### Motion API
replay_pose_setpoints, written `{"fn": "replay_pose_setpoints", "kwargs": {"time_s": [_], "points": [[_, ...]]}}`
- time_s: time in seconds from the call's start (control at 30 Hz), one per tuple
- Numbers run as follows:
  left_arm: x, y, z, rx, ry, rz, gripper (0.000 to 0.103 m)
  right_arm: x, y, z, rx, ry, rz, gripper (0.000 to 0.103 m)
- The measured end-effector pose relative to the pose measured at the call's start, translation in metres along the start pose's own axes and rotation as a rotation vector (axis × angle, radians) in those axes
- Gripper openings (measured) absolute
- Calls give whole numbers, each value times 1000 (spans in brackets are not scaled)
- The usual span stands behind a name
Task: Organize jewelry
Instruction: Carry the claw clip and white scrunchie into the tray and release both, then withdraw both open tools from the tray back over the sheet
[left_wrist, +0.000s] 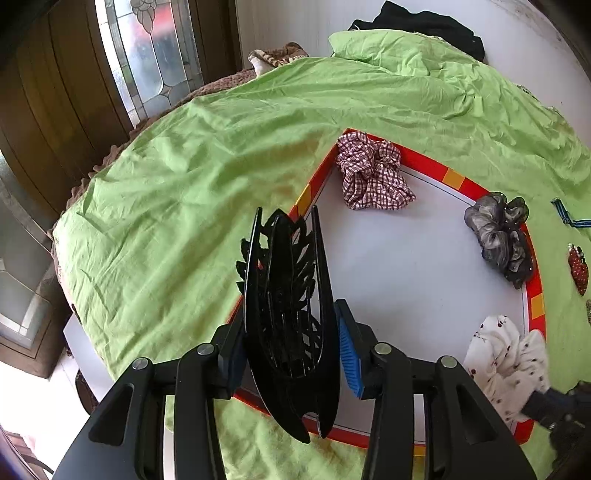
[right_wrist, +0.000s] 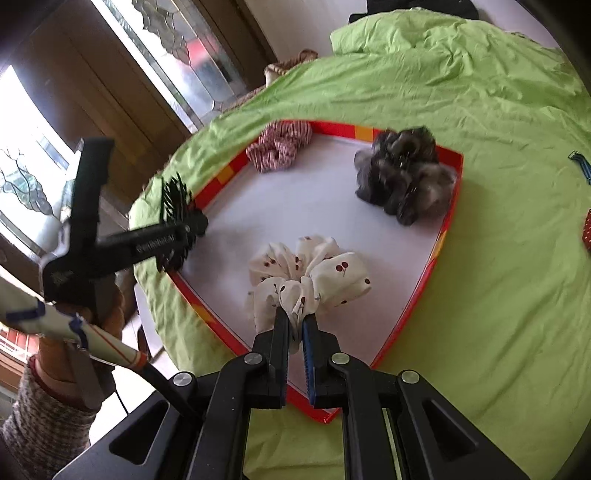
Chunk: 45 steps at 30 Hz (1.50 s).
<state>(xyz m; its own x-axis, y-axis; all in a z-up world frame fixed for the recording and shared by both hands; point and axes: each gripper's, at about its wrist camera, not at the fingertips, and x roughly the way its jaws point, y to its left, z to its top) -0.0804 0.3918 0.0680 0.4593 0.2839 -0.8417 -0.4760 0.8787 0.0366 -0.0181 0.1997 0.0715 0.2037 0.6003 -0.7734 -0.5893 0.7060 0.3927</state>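
A shallow red-rimmed tray with a white floor (left_wrist: 388, 266) (right_wrist: 295, 199) lies on a green sheet. My left gripper (left_wrist: 290, 343) is shut on a black leaf-shaped hair claw clip (left_wrist: 288, 314), held over the tray's left edge; it also shows in the right wrist view (right_wrist: 177, 221). My right gripper (right_wrist: 295, 325) is shut on a white cherry-print scrunchie (right_wrist: 314, 277) that rests on the tray floor near the front; it also shows in the left wrist view (left_wrist: 506, 365). A red checked scrunchie (left_wrist: 373, 173) (right_wrist: 280, 146) and a grey scrunchie (left_wrist: 502, 236) (right_wrist: 402, 177) lie in the tray.
On the green sheet (left_wrist: 184, 184) to the right of the tray lie a red patterned clip (left_wrist: 578, 269) (right_wrist: 587, 229) and a blue striped clip (left_wrist: 569, 218) (right_wrist: 580, 162). Dark clothes (left_wrist: 417, 22) lie at the far edge. A wooden door with glass (left_wrist: 155, 55) stands to the left.
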Motion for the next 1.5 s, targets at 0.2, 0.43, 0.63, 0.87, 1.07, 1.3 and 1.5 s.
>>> {"fn": "replay_pose_setpoints", "kwargs": {"time_s": [0.2, 0.43, 0.63, 0.87, 1.07, 1.3, 1.5], "points": [[-22, -3, 2, -8, -52, 19, 53, -4, 2, 0, -17, -2, 9, 29], [-71, -16, 3, 0, -156, 44, 65, -47, 11, -3, -76, -83, -11, 51], [-107, -55, -1, 45, -206, -27, 68, -101, -16, -20, -49, -168, -107, 58], [-136, -132, -15, 154, -229, -142, 70, -155, -81, -55, 63, -214, -250, 59], [-135, -203, -35, 249, -197, -224, 74, -184, -151, -96, 166, -217, -435, 60], [-82, -289, -78, 290, -45, -389, 74, -168, -230, -128, 285, -161, -588, 61], [-29, -324, -96, 302, -18, -333, 74, -154, -271, -131, 364, -177, -603, 77]]}}
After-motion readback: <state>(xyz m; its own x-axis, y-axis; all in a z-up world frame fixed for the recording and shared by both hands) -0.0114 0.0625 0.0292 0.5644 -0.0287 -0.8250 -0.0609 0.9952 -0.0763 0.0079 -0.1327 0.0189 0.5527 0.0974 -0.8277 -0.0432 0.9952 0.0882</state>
